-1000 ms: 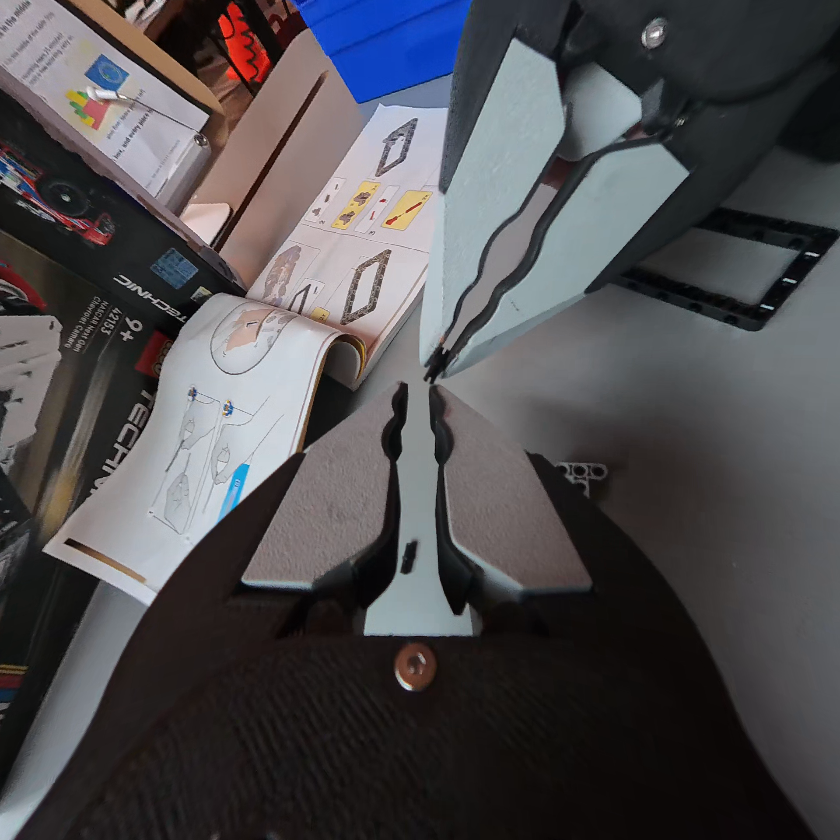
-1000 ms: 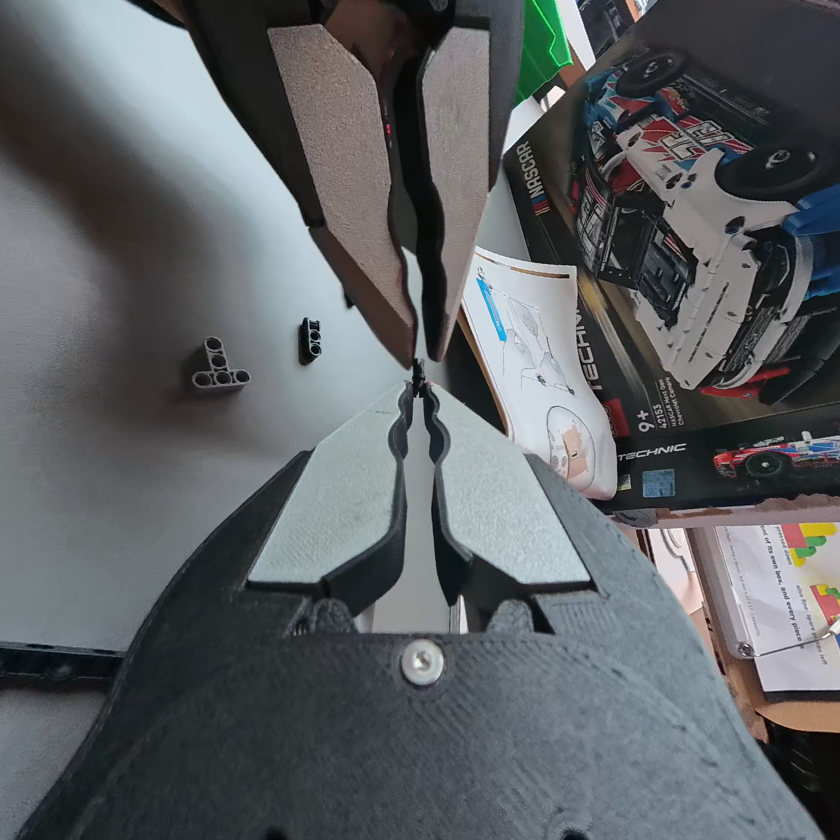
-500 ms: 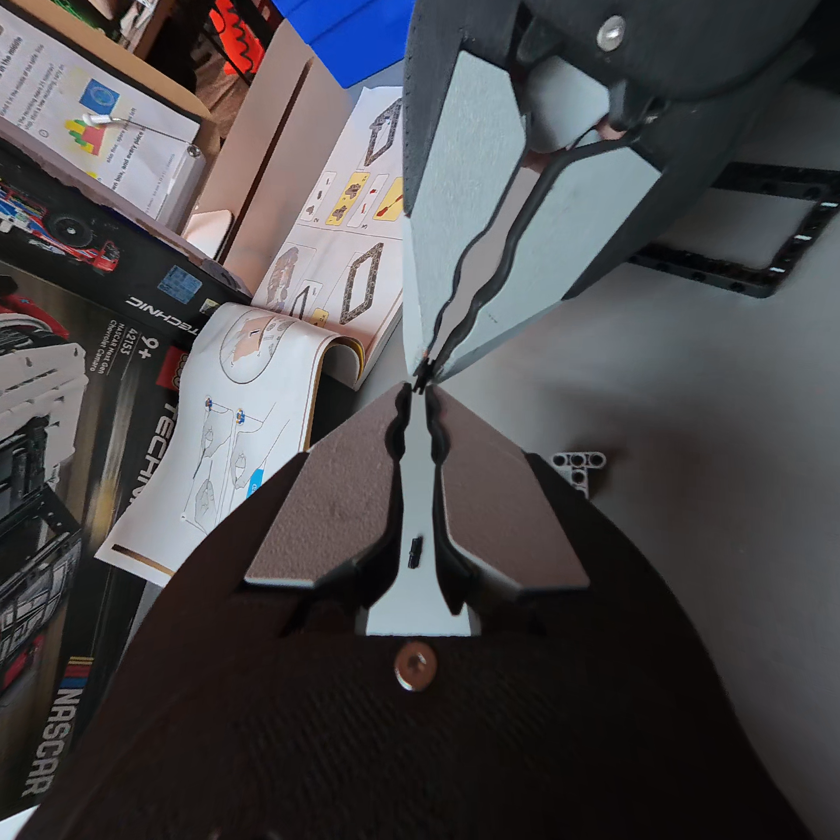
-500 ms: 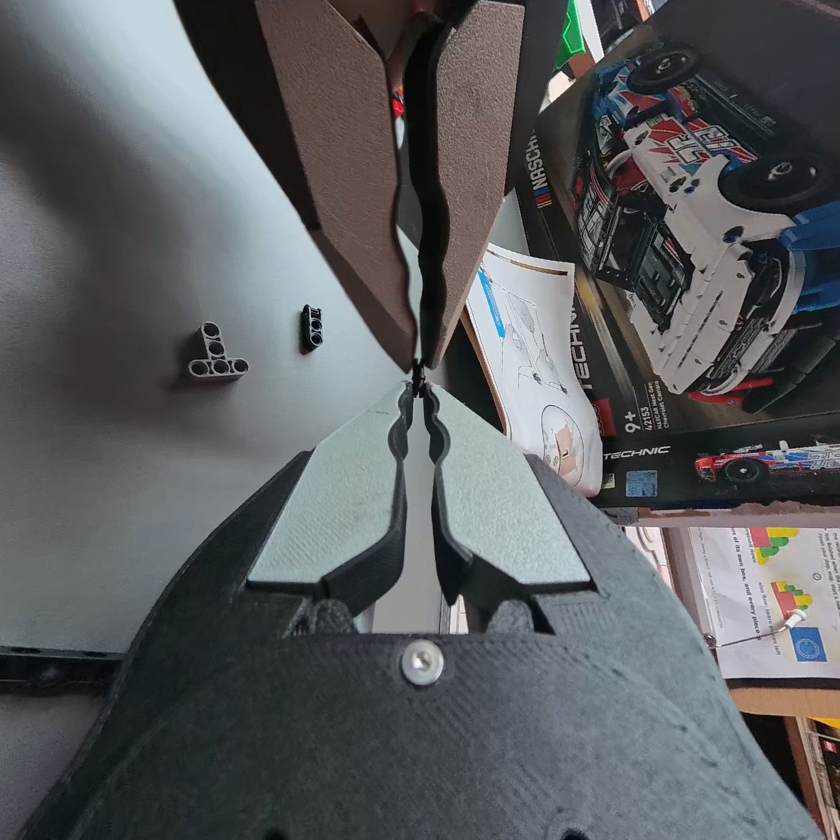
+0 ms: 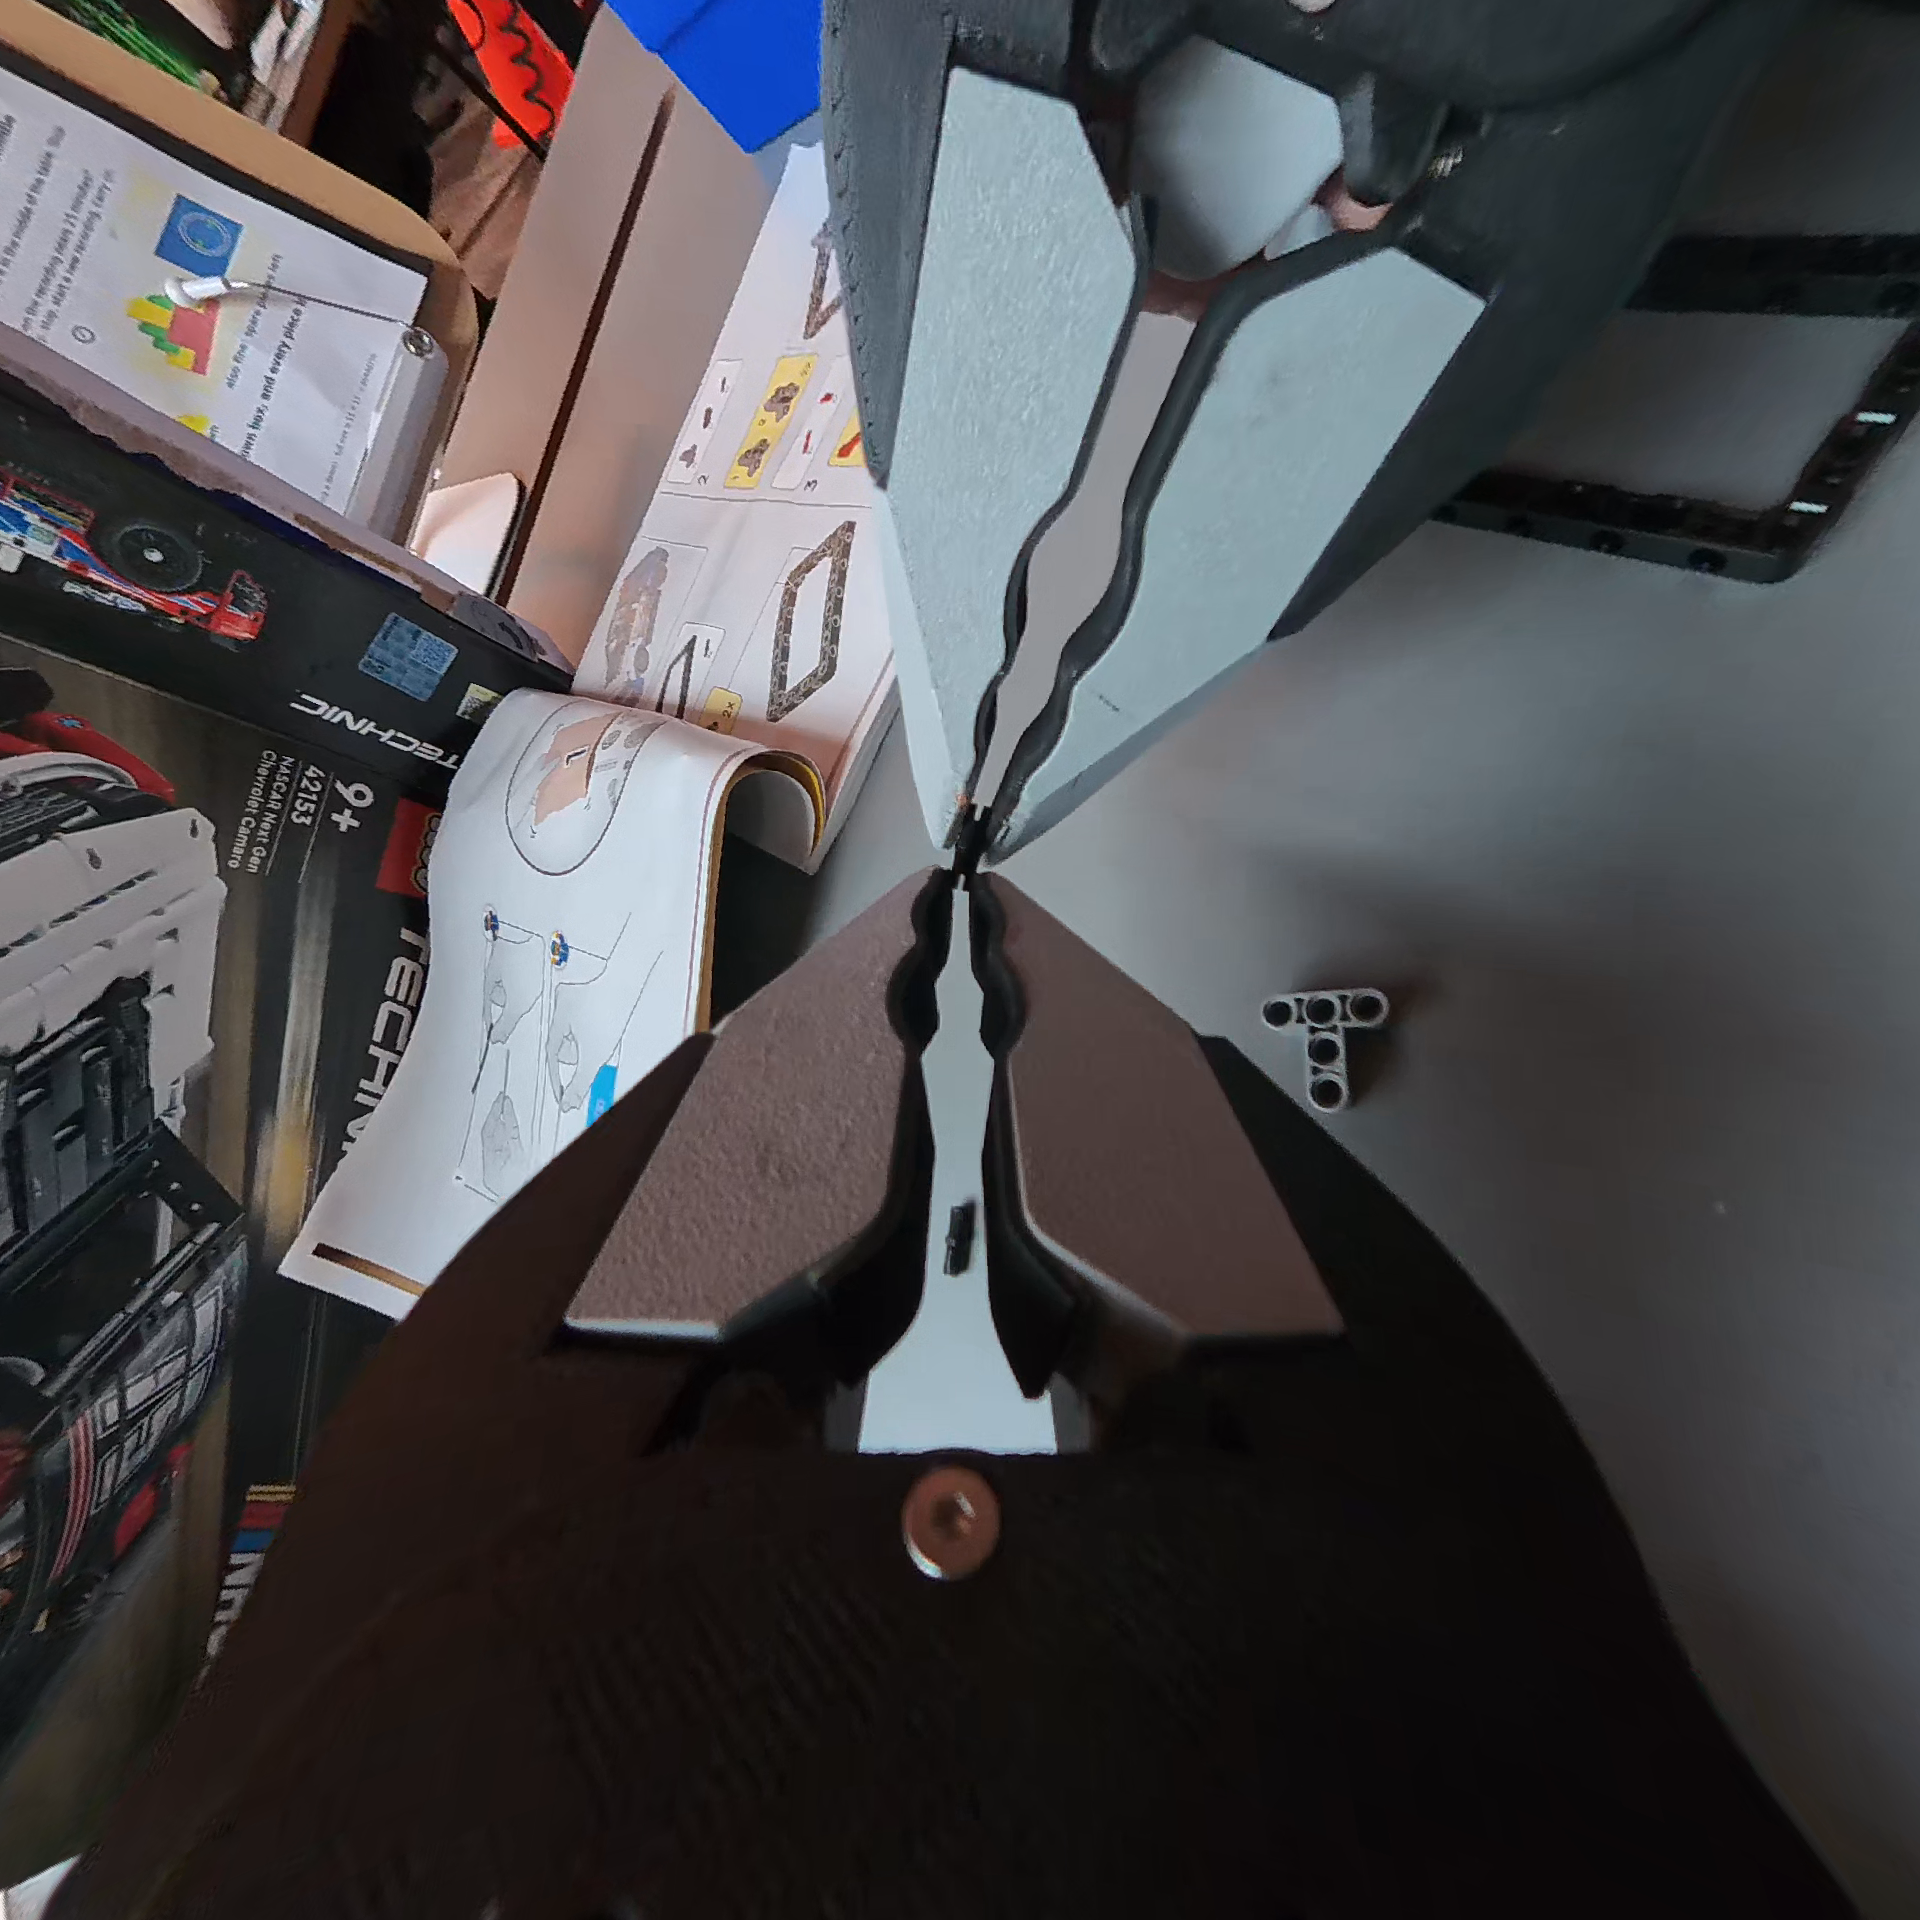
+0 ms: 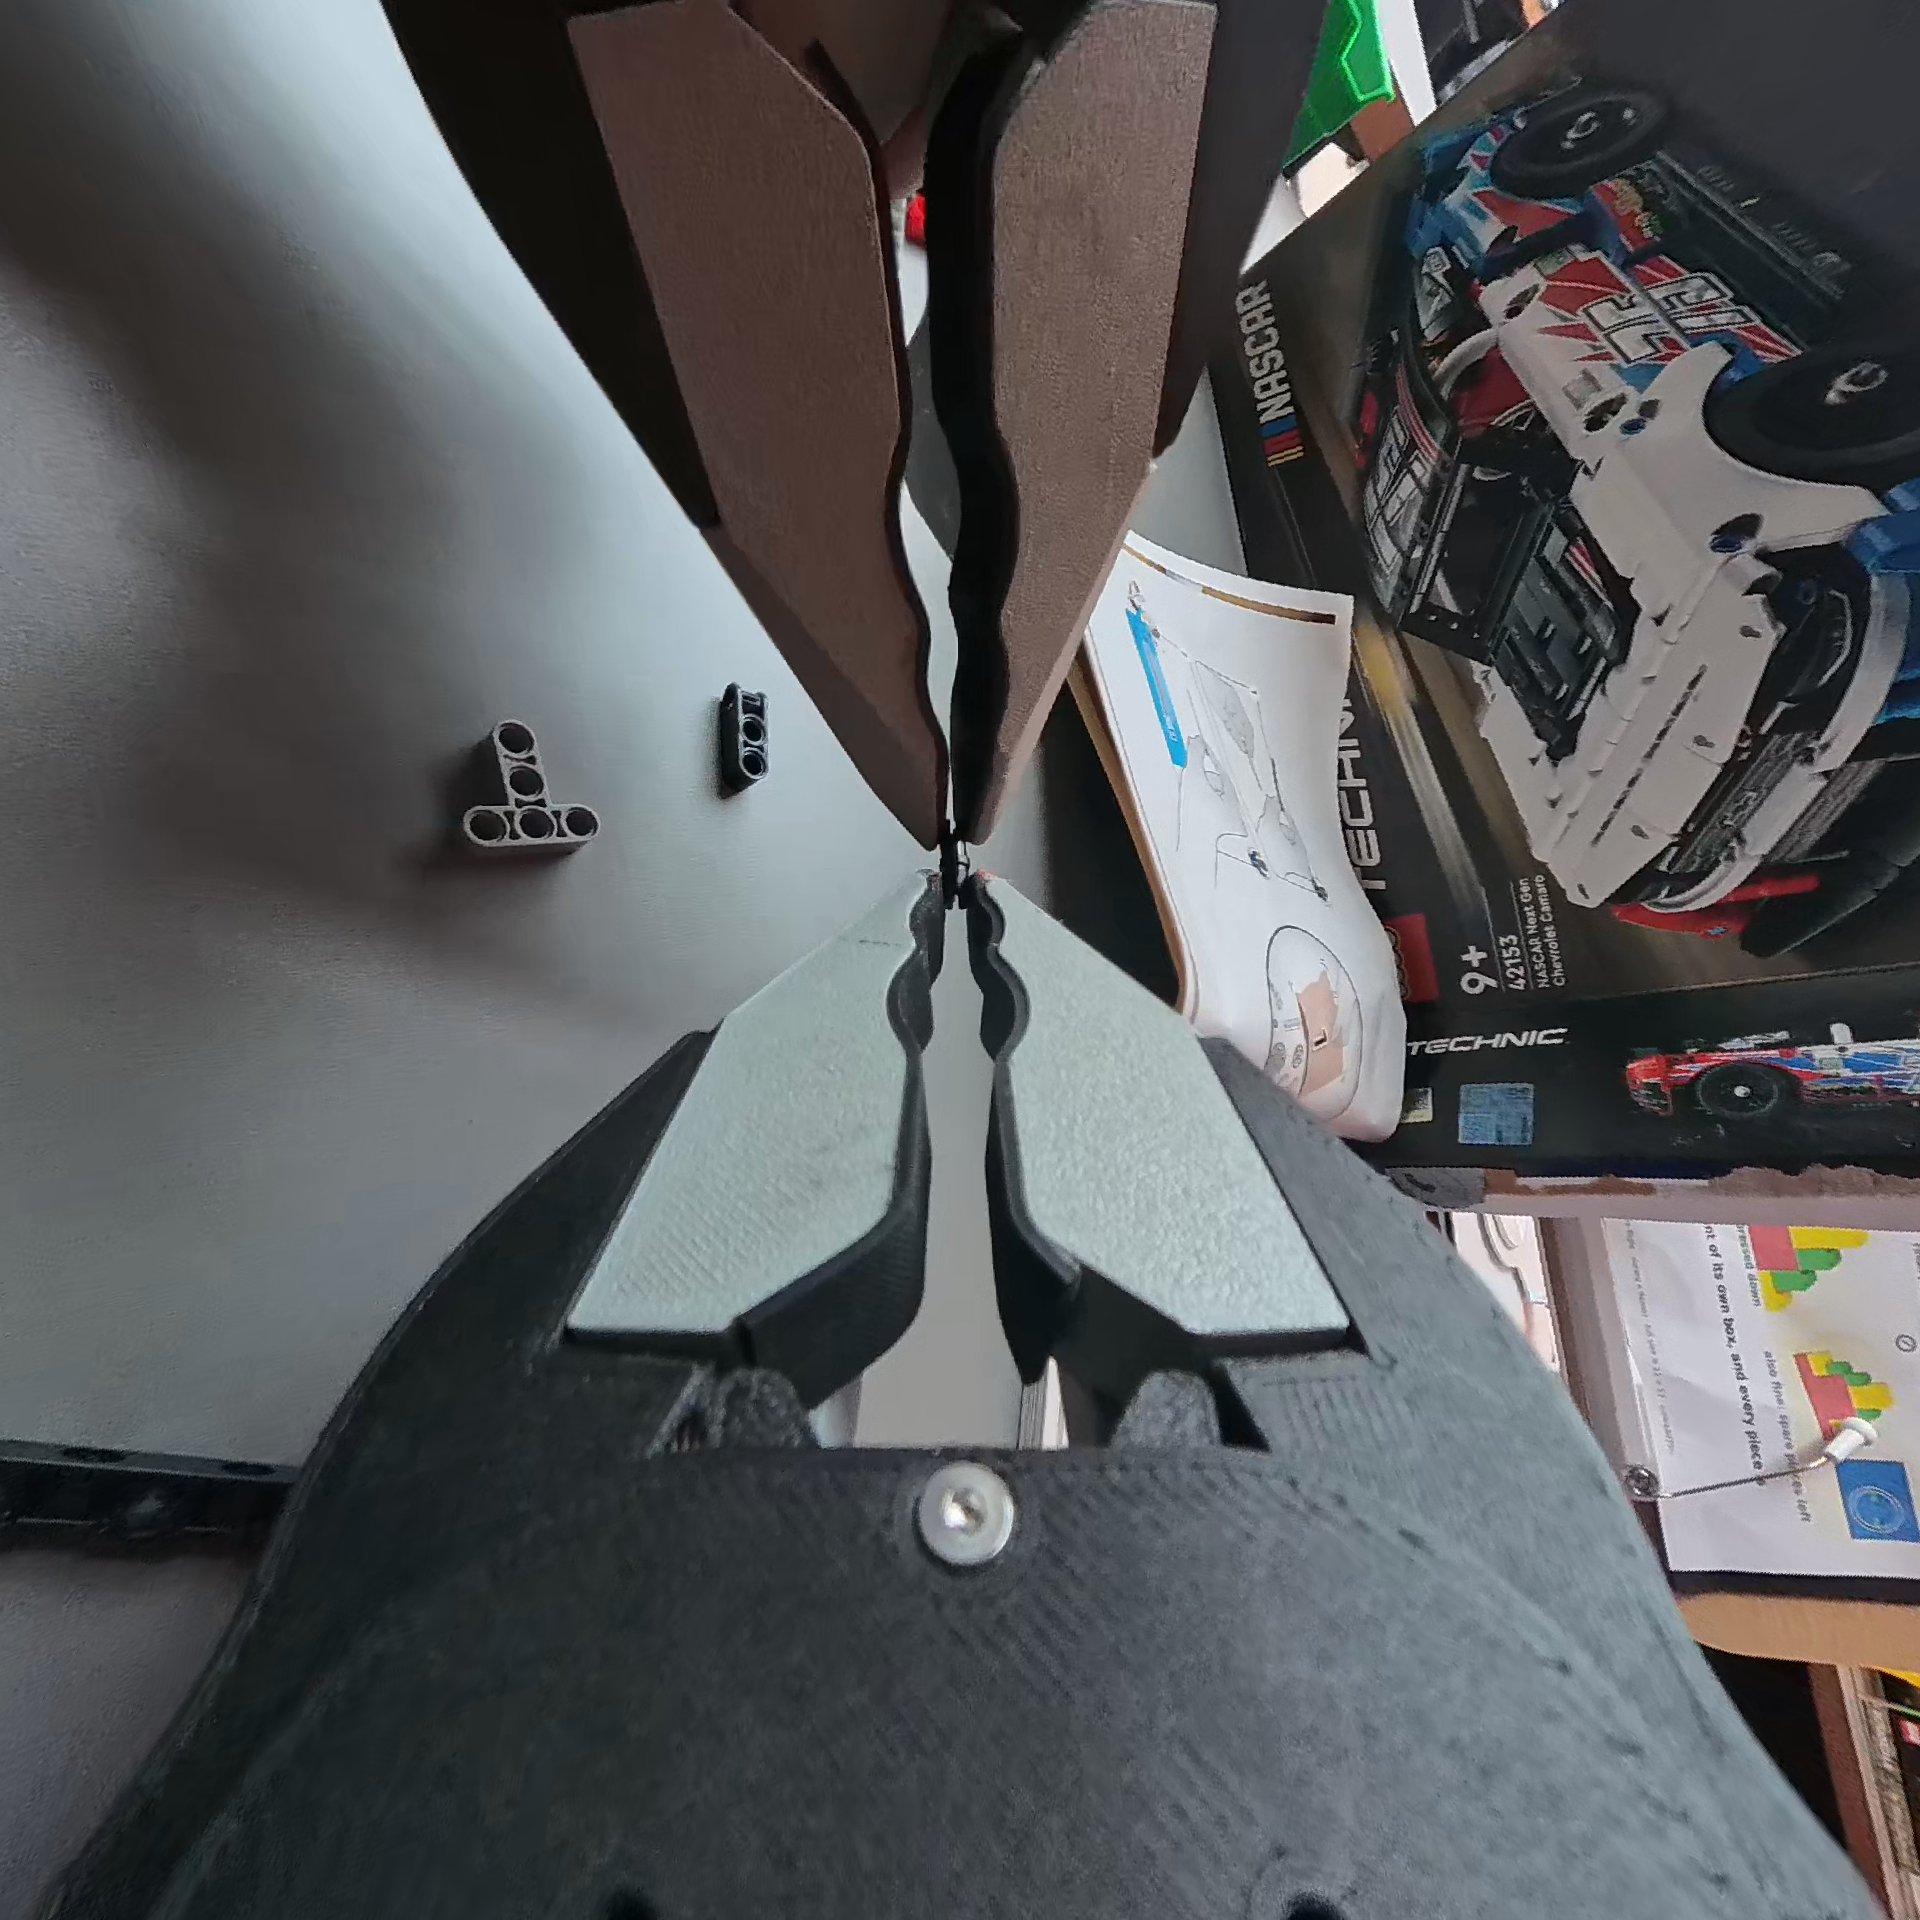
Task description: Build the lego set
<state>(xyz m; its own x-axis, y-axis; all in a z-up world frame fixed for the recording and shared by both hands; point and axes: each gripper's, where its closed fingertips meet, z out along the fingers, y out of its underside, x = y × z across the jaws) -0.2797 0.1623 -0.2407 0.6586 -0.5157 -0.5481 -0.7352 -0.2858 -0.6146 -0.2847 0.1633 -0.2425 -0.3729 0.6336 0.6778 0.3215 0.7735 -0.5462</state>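
— Where did the grippers stand?

— Tip to tip above the grey table point(image 5: 1558, 831): the left gripper point(image 5: 961, 883) and right gripper point(image 6: 951, 883) were both clenched on one tiny black lego pin point(image 5: 968, 847), apparently a single piece, though too small to be sure.

— And the other parts?

— A grey T-shaped beam point(image 6: 528, 795) and a short black beam point(image 6: 743, 743) lay on the table, just left of the pin. The instruction booklet point(image 5: 582, 935) and set box point(image 6: 1610, 520) lay beside it.

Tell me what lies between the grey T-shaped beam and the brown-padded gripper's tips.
In the right wrist view, a small black two-hole connector lies on the grey table between the grey T-shaped beam and the left gripper; otherwise bare.
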